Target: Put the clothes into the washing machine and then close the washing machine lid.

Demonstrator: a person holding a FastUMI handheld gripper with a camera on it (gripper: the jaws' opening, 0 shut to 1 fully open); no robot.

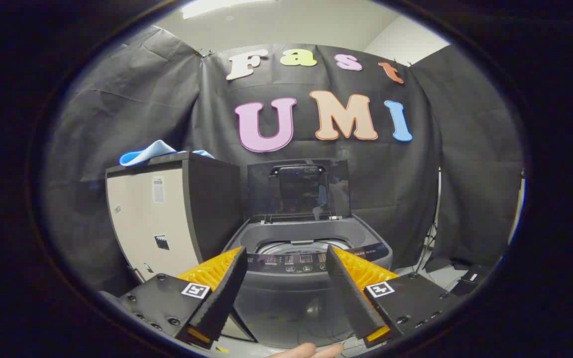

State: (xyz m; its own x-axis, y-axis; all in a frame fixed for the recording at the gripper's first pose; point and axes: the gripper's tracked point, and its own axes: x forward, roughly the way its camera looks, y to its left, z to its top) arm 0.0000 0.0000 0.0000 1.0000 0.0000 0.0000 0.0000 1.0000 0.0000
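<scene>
1. Right now I see the clothes [153, 150] as a blue and white bundle lying on the top of a tall cabinet [167, 219], near its front edge, well apart from my claw.
2. I find the washing machine [306, 278] on the floor just beside the cabinet, to its right, straight ahead of my fingers and partly framed between them.
3. Its lid [298, 189] stands upright at the back edge of the machine, a dark see-through panel with a handle at the top, so the tub [299, 247] below it is open to me.
4. I can see a control panel [299, 260] running along the front edge of the machine's top, between my two fingertips.
5. My claw [284, 253] is spread wide, fingers well apart, and it has hold of nothing; both fingers hang in the air short of the machine.
6. I notice part of a hand [309, 351] at the very bottom, below the fingers.
7. Beyond everything hangs the black cloth wall [465, 149] of the booth, with some cables [460, 278] on the floor to the right of the machine.
</scene>
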